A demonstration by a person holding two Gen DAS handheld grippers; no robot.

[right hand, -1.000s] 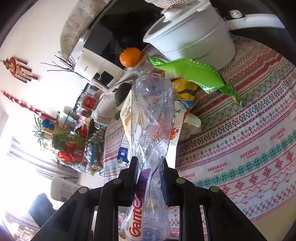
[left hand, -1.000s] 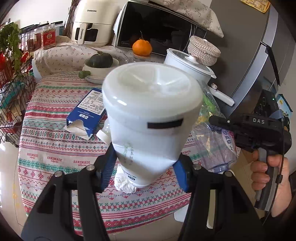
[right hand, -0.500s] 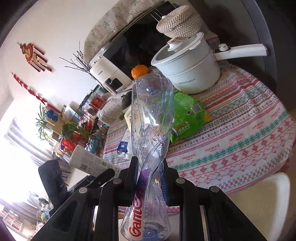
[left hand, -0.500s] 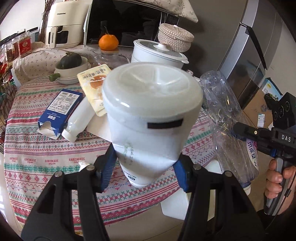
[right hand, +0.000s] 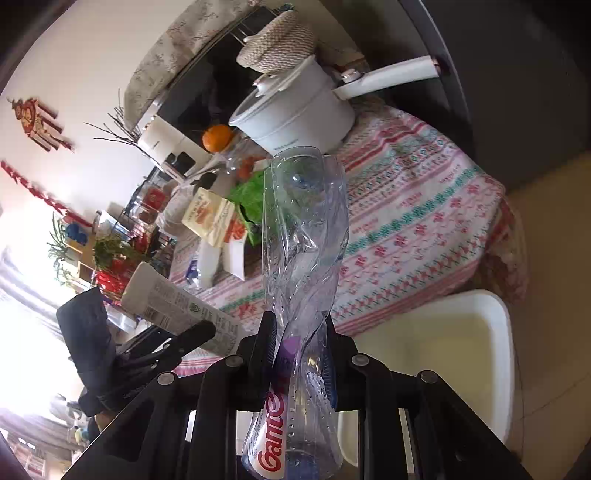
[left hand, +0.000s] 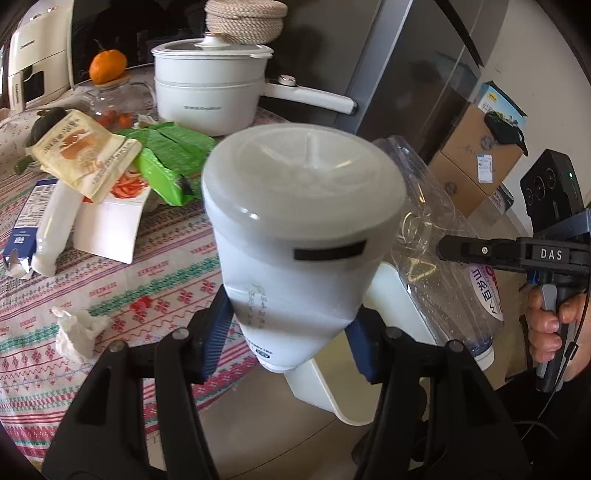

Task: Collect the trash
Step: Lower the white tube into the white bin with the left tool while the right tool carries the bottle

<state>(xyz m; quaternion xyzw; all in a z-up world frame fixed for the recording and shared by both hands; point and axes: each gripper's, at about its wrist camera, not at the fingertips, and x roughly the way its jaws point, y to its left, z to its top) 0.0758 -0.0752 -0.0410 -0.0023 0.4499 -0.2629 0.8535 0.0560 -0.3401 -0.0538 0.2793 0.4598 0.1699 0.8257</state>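
Trash collection, part done by the look of it: two items are in hand, the rest lie on the table. The left gripper (left hand: 288,328) is clamped on a white bottle (left hand: 295,236), its blue pads pressed against the narrow lower body and its wide base towards the camera. The right gripper (right hand: 301,354) squeezes a crushed clear bottle (right hand: 304,258) at its twisted waist, the red-lettered label end below the pads. Both items are held off the table's edge, above a white chair seat (right hand: 443,339). Left on the patterned tablecloth (left hand: 155,280): a crumpled tissue (left hand: 79,332), a second white bottle (left hand: 55,229) lying on its side, a blue carton (left hand: 27,221) just beside it, a white card (left hand: 107,229), a tan packet (left hand: 85,155) resting over the card, and a green wrapper (left hand: 166,158) near a white pot (left hand: 210,96). The pot, an orange (left hand: 107,66) and a woven lid (left hand: 245,16) seem to be household goods, not trash. No bin or bag shows in either view, so the drop-off place cannot be told. The white bottle blocks the middle of the left view; its neck and cap are hidden behind it. Window glare washes out the left side of the right view.
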